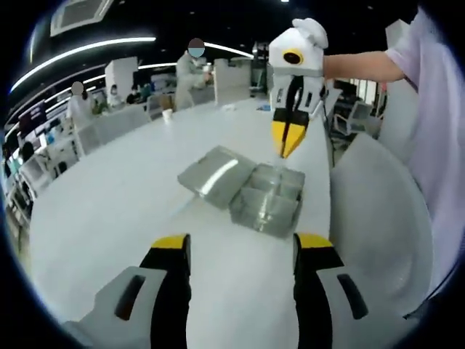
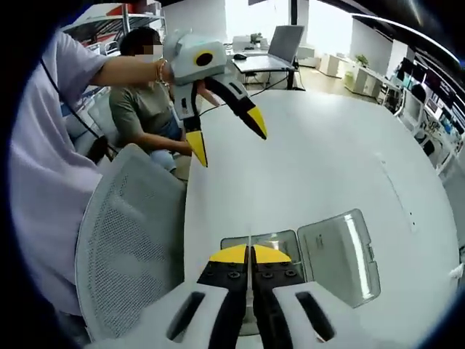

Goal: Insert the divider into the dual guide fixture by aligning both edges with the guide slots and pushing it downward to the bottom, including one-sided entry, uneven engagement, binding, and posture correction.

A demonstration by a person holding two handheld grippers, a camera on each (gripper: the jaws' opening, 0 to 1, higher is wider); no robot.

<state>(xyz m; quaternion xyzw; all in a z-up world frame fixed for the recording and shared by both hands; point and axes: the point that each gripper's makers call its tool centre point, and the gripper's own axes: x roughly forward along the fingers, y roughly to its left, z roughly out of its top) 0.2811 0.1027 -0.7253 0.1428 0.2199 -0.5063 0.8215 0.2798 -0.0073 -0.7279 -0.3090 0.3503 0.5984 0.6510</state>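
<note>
On the left, my left gripper [image 1: 240, 251] hangs above the white worktop [image 1: 109, 211] with its fingers spread wide and nothing between them; in the right gripper view it shows raised well above the surface, jaws apart, near the mesh-backed chair [image 2: 127, 240]. It is well back from the work and plays no part at present.

Ahead of it lies the clear compartment box that I take to be the dual guide fixture [image 1: 267, 200], its hinged lid [image 1: 216, 174] folded open flat beside it on the worktop. The inner walls are see-through and hard to read, so I cannot tell how many guide slots are free.

Further right, my right gripper [image 1: 288, 142] points down over the far edge of the fixture, its yellow fingers pressed nearly together. In the right gripper view they meet tip to tip directly above the box, and a thin pale line runs up from between them: I judge that to be the divider [image 2: 250, 240], a clear sheet seen edge-on, pinched and standing over the fixture.

As for progress, I judge the divider is at or just entering the slots, not yet seated. Whether both edges are engaged I cannot tell. The downward push to the bottom is left, with any squaring-up needed.
</note>
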